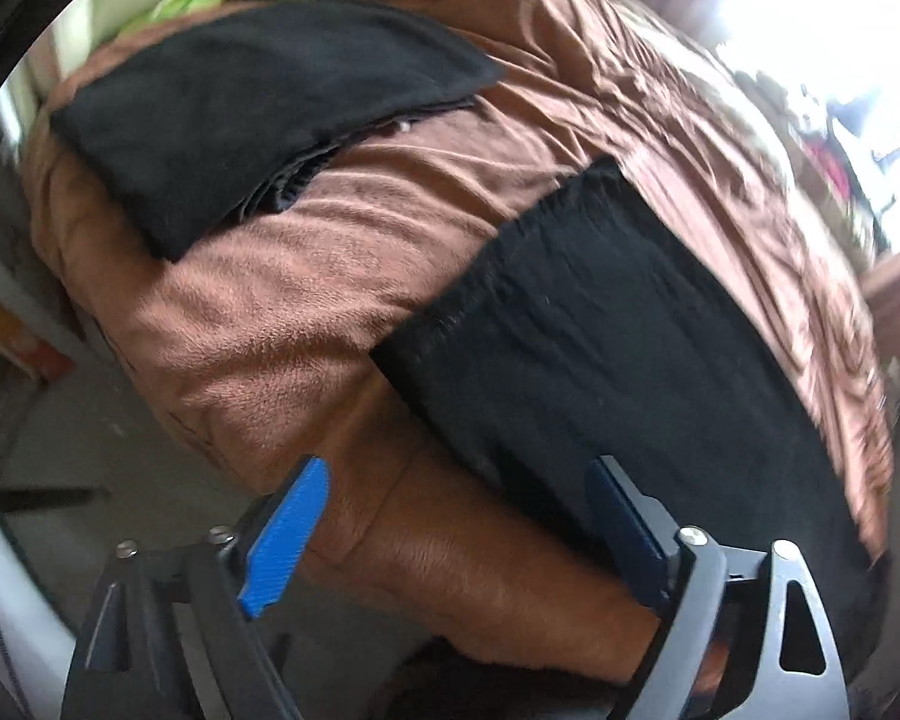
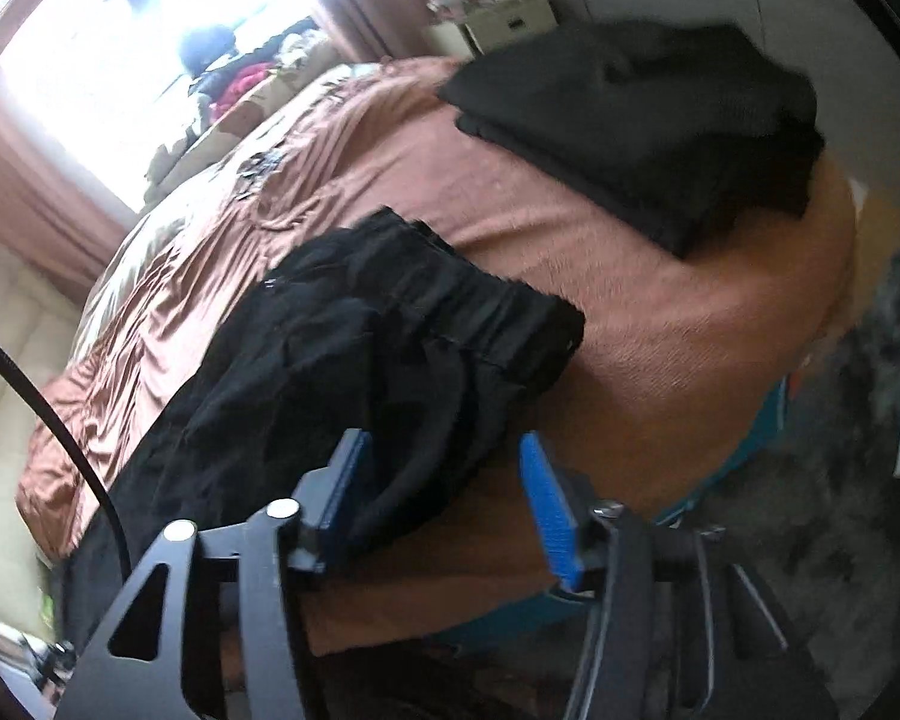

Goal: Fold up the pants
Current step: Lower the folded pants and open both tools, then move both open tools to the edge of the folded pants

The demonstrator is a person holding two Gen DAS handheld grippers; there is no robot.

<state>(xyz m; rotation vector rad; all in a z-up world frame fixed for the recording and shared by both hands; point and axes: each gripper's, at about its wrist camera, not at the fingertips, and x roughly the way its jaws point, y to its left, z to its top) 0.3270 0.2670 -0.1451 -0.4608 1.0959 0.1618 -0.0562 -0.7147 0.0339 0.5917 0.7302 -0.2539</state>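
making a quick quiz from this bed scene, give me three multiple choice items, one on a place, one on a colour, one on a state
1. Where does the folded black stack lie?
A. on the floor
B. on the brown blanket
C. on a chair

2. What colour are the pants near the bed edge?
A. black
B. white
C. red

3. How do the jaws of the left hand-held gripper stand?
A. shut on the pants
B. shut on nothing
C. open

Answers:
1 B, the stack rests on the blanket at the far corner of the bed.
2 A, the cloth is black all over.
3 C, its blue pads stand wide apart, gripping nothing.
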